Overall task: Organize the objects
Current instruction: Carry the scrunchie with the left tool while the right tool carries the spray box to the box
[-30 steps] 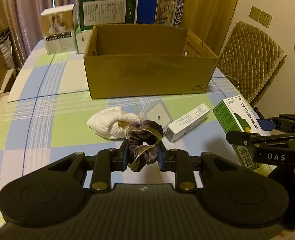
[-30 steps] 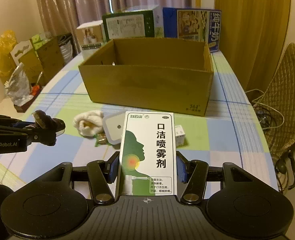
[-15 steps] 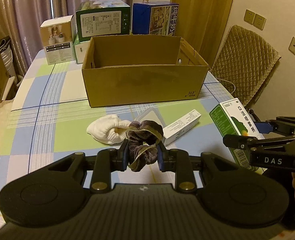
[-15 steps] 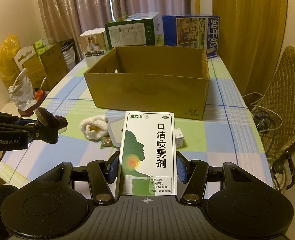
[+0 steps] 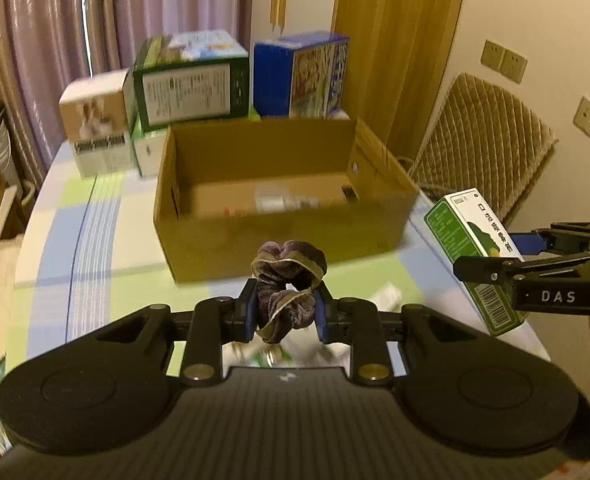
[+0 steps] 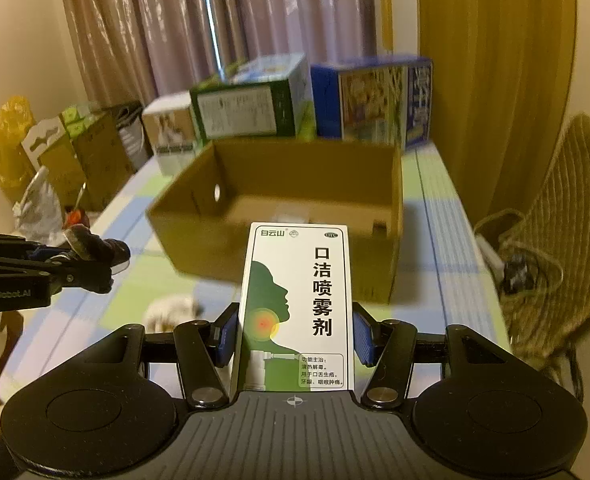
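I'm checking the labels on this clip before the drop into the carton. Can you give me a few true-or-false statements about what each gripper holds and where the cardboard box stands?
1. The left gripper is shut on a purple scrunchie. True.
2. The right gripper is open and holds nothing. False: it clamps a green-and-white spray box.
3. The cardboard box is open-topped. True.
4. The scrunchie lies inside the cardboard box. False: it is held in front of it.

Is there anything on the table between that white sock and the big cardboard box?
In the right wrist view, only bare checked tablecloth lies between the white sock and the cardboard box, though the picture is blurred.
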`<action>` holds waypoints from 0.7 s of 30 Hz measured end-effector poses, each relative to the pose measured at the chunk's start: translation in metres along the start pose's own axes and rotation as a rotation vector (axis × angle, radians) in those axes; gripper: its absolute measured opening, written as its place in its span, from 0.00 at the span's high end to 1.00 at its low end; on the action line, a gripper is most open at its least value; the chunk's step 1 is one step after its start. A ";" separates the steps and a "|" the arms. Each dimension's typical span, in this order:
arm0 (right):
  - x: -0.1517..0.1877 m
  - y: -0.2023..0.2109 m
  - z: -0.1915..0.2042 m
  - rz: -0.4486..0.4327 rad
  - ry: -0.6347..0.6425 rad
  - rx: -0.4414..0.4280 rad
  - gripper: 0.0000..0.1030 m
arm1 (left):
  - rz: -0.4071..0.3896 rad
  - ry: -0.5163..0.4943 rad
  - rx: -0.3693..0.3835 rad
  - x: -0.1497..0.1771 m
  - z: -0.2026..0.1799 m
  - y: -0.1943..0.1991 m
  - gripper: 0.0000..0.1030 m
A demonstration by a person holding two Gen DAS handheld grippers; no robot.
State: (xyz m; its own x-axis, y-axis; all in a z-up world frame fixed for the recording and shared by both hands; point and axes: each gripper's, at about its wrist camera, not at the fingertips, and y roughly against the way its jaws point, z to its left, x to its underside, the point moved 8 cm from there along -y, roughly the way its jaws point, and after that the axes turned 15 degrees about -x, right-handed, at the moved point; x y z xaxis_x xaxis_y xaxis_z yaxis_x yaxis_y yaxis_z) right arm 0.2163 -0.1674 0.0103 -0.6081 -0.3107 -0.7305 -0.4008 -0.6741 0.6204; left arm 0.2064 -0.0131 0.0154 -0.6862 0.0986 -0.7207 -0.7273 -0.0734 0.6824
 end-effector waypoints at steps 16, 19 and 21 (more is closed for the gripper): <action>-0.123 -0.092 -0.073 -0.003 -0.083 0.013 0.49 | 0.040 0.014 -0.041 -0.120 0.030 -0.121 0.78; -0.126 -0.114 -0.091 0.027 -0.102 0.028 0.49 | 0.075 0.016 -0.034 -0.118 0.030 -0.148 0.78; -0.124 -0.127 -0.099 0.045 -0.112 0.029 0.49 | 0.101 0.011 -0.030 -0.115 0.029 -0.163 0.77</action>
State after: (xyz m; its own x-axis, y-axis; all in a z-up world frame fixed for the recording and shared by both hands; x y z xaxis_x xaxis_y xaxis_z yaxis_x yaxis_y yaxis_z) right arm 0.4104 -0.1097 -0.0064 -0.6978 -0.2628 -0.6663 -0.3899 -0.6410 0.6611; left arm 0.4048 0.0166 -0.0094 -0.7560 0.0782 -0.6499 -0.6545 -0.1123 0.7477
